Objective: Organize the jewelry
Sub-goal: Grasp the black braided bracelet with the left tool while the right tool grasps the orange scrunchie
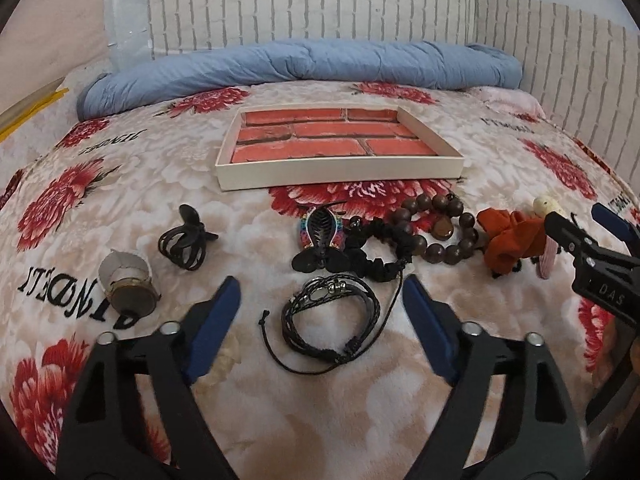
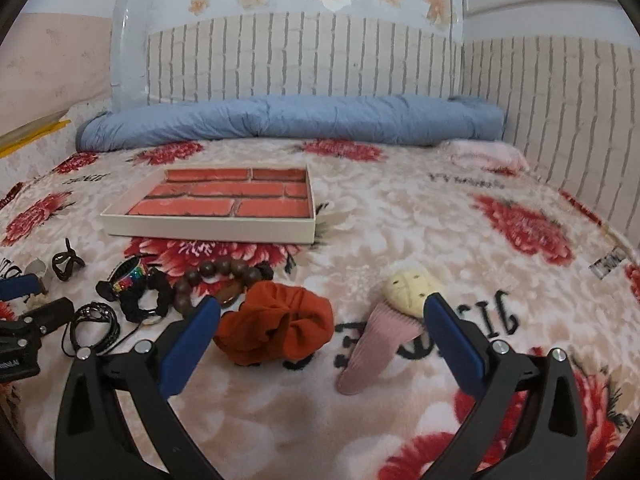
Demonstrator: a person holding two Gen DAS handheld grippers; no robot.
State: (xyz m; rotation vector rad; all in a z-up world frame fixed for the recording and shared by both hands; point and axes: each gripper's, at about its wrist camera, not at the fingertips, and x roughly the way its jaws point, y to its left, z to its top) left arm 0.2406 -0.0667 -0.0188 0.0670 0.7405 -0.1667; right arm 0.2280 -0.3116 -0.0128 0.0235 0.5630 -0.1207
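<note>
Bed w/ floral blanket [image 1: 360,380]; blue quilt [image 1: 300,64] rolled along headboard. Tray [image 1: 340,176] w/ brick-print floor at centre, nothing visible in it.

Jewelry in a loose row in front of tray, all on blanket. L to R in left view: watch [image 1: 128,288], black claw clip [image 1: 184,244], rainbow clip [image 1: 320,240], black scrunchie [image 1: 380,256] touching it, wood bead bracelet [image 1: 440,232] overlapping scrunchie, orange scrunchie [image 1: 512,240], pink comb [image 2: 376,344] w/ pale yellow top.

Black cord bracelet [image 1: 328,320] nearer cam than the row, just below rainbow clip.

Left gripper [image 1: 320,296]: released, jaws apart, cord bracelet lying between blue pads [image 1: 220,320], no contact seen.

Right gripper [image 2: 320,320]: released, wide apart, nothing grasped. Orange scrunchie just inside left pad, comb top touching or just beside right pad; can't tell which. Both flat on blanket.

Right gripper also seen at right edge of left view, over comb.
</note>
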